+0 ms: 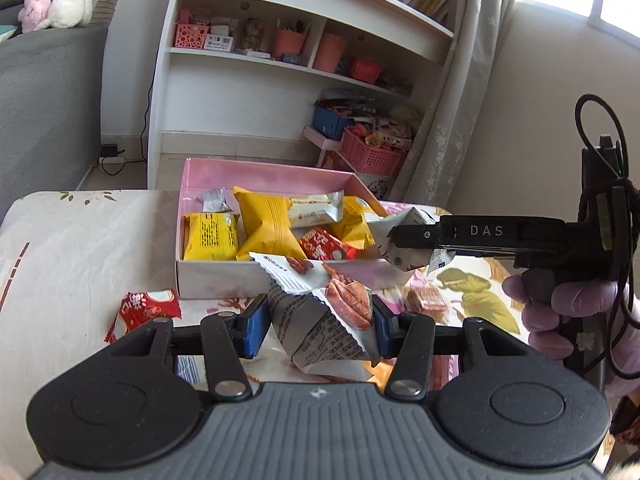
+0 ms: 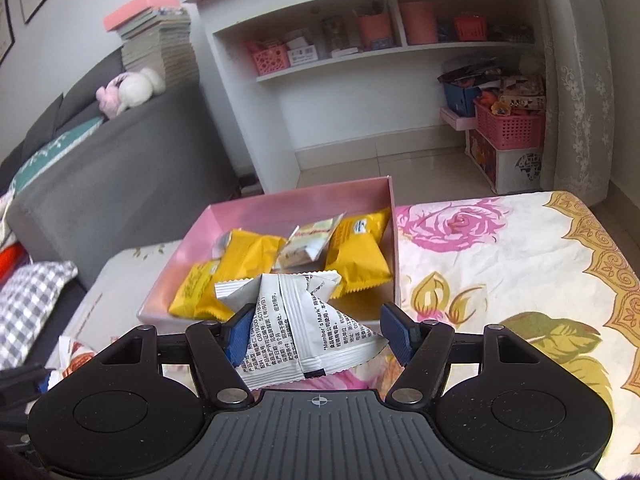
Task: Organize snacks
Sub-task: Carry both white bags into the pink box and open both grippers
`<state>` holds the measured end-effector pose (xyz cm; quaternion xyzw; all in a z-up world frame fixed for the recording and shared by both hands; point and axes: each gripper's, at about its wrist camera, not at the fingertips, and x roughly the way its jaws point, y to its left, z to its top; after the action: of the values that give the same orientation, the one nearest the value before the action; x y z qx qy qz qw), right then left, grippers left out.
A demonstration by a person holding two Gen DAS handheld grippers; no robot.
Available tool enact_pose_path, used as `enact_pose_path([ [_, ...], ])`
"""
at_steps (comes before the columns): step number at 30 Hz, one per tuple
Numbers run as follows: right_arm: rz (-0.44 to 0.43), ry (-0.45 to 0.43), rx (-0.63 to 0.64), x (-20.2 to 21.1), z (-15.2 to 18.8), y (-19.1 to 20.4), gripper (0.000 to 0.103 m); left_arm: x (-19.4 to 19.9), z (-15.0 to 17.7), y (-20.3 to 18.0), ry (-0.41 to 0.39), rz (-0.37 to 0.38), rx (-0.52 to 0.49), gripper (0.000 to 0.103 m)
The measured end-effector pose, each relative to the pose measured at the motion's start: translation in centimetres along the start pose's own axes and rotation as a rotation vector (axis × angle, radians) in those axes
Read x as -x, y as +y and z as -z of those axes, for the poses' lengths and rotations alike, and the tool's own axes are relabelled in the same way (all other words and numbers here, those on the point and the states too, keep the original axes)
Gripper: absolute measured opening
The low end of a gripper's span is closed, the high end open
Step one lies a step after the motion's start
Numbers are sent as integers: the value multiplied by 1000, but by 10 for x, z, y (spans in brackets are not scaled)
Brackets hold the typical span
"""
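Snacks fill the pink box on the flowered worktop: yellow packets, a red one and a pale bar. Our left tool clamps a white nut pouch just before the box's near wall. Our right tool pinches a second white pouch over the box's near right corner. A red packet lies on the worktop beside the box.
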<state>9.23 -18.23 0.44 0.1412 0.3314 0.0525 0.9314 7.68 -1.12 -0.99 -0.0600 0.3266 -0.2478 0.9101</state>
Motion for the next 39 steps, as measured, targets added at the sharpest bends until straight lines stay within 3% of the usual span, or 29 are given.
enact_pose_path([
  [8, 4, 21, -42, -21, -6, -6, 67, -14, -20, 8, -28, -60, 69, 48],
  [19, 42, 35, -19, -44, -15, -11, 67, -63, -62, 31, -41, -91, 154, 48],
  [39, 83, -2, 63, -63, -18, -15, 67, -144, -91, 44, -66, -97, 334, 48],
])
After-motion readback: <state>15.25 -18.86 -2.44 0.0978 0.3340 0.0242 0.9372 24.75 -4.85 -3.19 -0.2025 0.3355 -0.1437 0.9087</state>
